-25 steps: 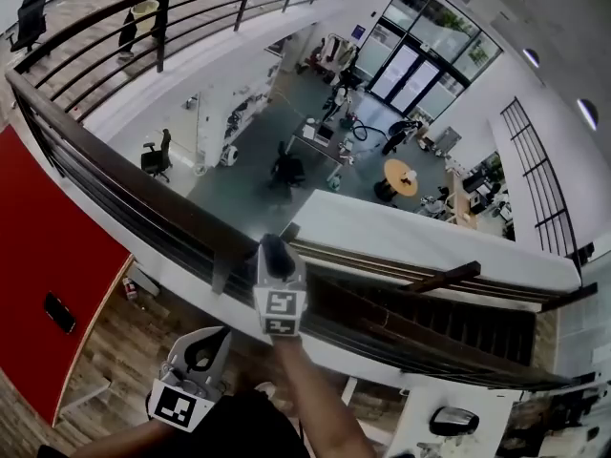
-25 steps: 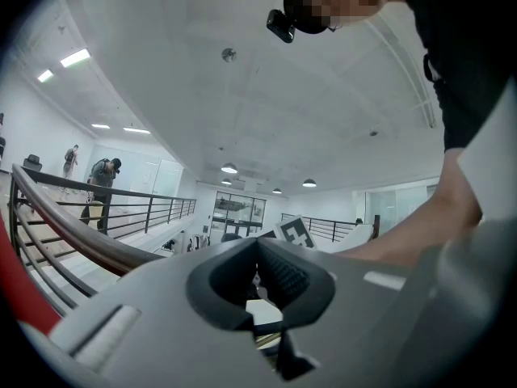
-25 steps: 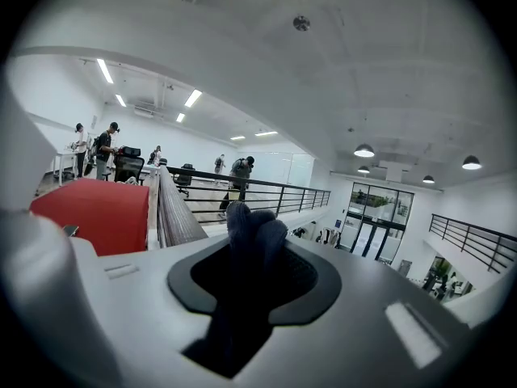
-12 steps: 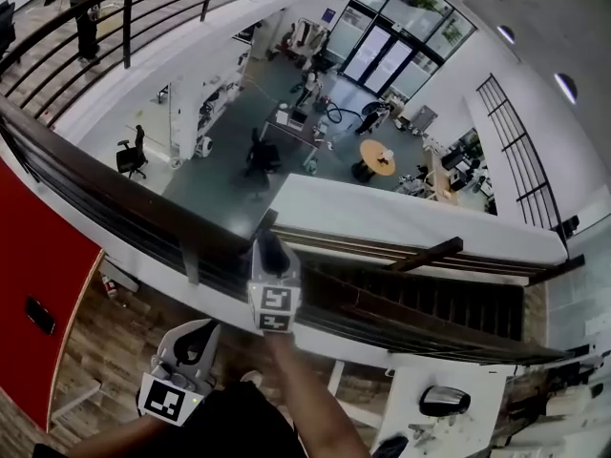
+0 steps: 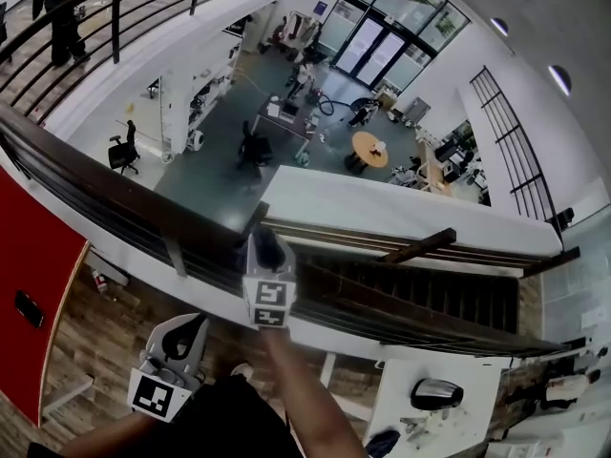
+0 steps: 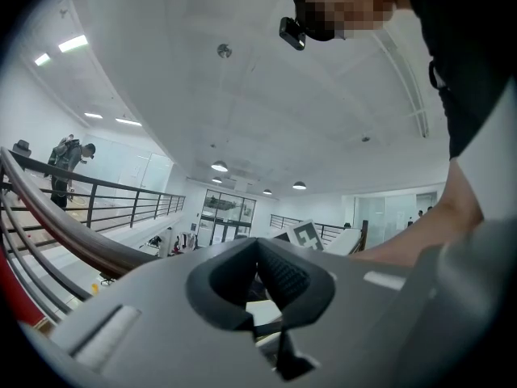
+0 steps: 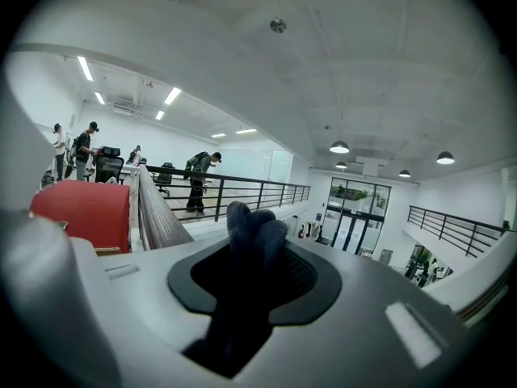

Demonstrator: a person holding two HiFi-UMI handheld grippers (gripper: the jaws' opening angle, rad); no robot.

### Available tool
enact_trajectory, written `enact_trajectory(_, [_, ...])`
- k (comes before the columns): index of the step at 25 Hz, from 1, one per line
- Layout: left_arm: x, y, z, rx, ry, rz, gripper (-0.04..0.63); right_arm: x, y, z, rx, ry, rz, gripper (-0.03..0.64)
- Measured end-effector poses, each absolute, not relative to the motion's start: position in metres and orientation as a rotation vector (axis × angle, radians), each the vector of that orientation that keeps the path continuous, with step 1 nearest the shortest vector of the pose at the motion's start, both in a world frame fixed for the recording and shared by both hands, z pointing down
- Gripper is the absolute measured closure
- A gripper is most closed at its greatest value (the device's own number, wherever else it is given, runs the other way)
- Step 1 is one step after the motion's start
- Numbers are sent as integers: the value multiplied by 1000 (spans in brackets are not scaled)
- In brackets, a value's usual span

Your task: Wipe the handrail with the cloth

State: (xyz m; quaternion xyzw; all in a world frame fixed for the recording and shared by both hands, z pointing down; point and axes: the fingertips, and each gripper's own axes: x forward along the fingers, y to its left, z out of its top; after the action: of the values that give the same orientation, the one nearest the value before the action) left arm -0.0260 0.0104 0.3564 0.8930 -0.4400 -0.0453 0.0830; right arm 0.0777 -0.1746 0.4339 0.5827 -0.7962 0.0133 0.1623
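1. The right gripper (image 5: 268,252) is out at the dark wooden handrail (image 5: 115,201), its jaws clamped on the dark cloth (image 7: 252,231).
2. The cloth is bunched at the jaw tips, right over the rail's top. It seems to touch, though the head view is too dark to be sure.
3. The left gripper (image 5: 183,336) hangs low, well short of the rail, its jaws together on nothing.
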Motion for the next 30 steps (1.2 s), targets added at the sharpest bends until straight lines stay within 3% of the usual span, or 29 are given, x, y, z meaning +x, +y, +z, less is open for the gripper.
enact_trajectory(30, [33,35,357,2721,-1174,-109,595,194,-148,434,1795,-2139,27,508])
